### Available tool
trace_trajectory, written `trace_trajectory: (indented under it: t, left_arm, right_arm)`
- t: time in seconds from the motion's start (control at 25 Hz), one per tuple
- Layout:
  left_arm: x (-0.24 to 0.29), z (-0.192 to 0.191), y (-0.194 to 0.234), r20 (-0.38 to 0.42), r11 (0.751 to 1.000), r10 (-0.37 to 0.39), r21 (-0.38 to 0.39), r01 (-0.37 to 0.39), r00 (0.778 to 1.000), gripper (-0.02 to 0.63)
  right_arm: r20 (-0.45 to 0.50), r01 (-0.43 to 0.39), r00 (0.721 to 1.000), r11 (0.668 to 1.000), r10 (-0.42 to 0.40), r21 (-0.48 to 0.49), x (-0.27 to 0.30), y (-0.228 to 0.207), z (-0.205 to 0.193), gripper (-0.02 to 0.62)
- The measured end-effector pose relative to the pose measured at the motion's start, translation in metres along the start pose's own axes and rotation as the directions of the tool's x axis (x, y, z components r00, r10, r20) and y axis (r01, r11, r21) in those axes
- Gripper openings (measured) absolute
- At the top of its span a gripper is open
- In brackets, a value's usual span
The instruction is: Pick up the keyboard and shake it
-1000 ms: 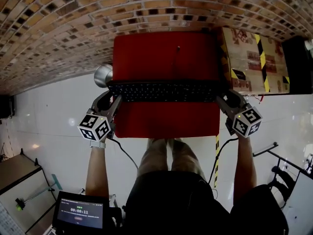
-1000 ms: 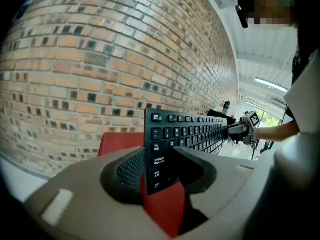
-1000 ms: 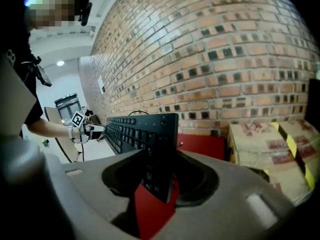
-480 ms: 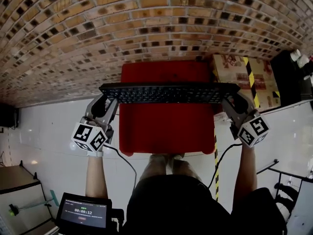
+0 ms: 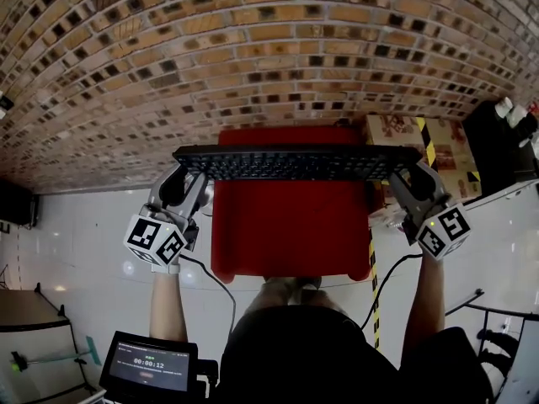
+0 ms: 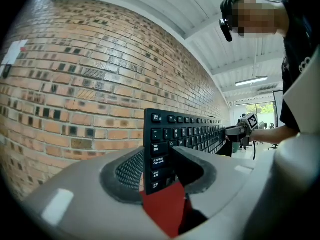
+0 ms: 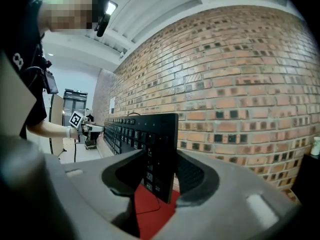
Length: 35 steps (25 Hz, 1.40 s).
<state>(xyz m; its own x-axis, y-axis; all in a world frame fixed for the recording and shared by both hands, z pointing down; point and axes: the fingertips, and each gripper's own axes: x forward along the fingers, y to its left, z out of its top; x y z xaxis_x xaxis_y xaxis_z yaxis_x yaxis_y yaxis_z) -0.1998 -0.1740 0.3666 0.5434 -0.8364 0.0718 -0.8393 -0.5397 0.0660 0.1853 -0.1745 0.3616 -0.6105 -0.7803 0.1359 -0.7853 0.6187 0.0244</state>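
Head view: keyboard (image 5: 295,162) hangs level above the red bench (image 5: 290,230), stretched between both sets of jaws. Left gripper (image 5: 187,175) jaws pinch its left end, right gripper (image 5: 406,178) jaws pinch the other end.

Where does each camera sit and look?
Head view: on the person's head, looking down at the long black plastic keyboard, left tongs, right tongs.
Left gripper view: on the left tongs, looking along the keyboard toward the right tongs.
Right gripper view: on the right tongs, looking along it toward the left tongs.
All share the keyboard and brown brick wall.
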Motion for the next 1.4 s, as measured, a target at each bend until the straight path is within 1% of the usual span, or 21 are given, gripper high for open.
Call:
trace_trajectory:
  t: [0.16,0.28,0.4,0.48,0.6,0.76,0.92,1.04,1.16,1.28,1.4]
  left_arm:
    - [-0.004,0.012,-0.007,0.014,1.0,0.005,0.015,-0.005,1.0,0.178]
    - [-0.007,0.018,-0.007,0.042,1.0,0.007,0.023,-0.008,0.999,0.179]
    - [-0.01,0.034,-0.009,0.065,0.999,0.013,0.035,-0.016,0.998,0.179]
    - [-0.012,0.047,-0.01,0.091,0.999,0.018,0.048,-0.023,0.996,0.18]
    - [-0.016,0.069,-0.009,0.156,0.997,0.027,0.068,-0.038,0.987,0.181]
    - [-0.024,0.096,-0.008,0.245,0.995,0.029,0.089,-0.052,0.969,0.183]
    - [-0.034,0.11,-0.007,0.324,0.995,0.028,0.081,-0.057,0.946,0.185]
    - [-0.043,0.116,-0.003,0.392,0.997,0.028,0.059,-0.055,0.92,0.187]
    - [-0.052,0.123,-0.002,0.458,0.998,0.026,0.046,-0.053,0.889,0.188]
    - [-0.057,0.128,0.0,0.493,0.998,0.024,0.035,-0.048,0.869,0.189]
    - [-0.059,0.13,0.003,0.509,0.999,0.029,0.023,-0.048,0.861,0.189]
  right_arm:
    - [0.016,0.002,1.0,1.0,-0.001,-0.02,-0.005,0.003,0.012,0.158]
    - [0.038,0.006,0.999,0.999,-0.005,-0.04,-0.009,0.005,0.022,0.16]
    - [0.071,0.019,0.997,0.997,-0.013,-0.076,-0.012,0.008,0.039,0.16]
    - [0.102,0.03,0.995,0.994,-0.019,-0.109,-0.015,0.011,0.053,0.16]
    - [0.16,0.048,0.987,0.985,-0.021,-0.164,-0.021,0.018,0.079,0.16]
    - [0.236,0.088,0.971,0.964,-0.028,-0.249,-0.031,0.028,0.115,0.16]
    - [0.301,0.12,0.953,0.936,-0.016,-0.33,-0.039,0.047,0.151,0.16]
    - [0.345,0.145,0.939,0.91,-0.002,-0.389,-0.045,0.066,0.177,0.16]
    - [0.373,0.189,0.928,0.869,-0.006,-0.457,-0.053,0.08,0.198,0.16]
    - [0.39,0.213,0.921,0.83,0.006,-0.516,-0.059,0.09,0.211,0.16]
    - [0.396,0.218,0.918,0.812,0.017,-0.541,-0.06,0.095,0.217,0.16]
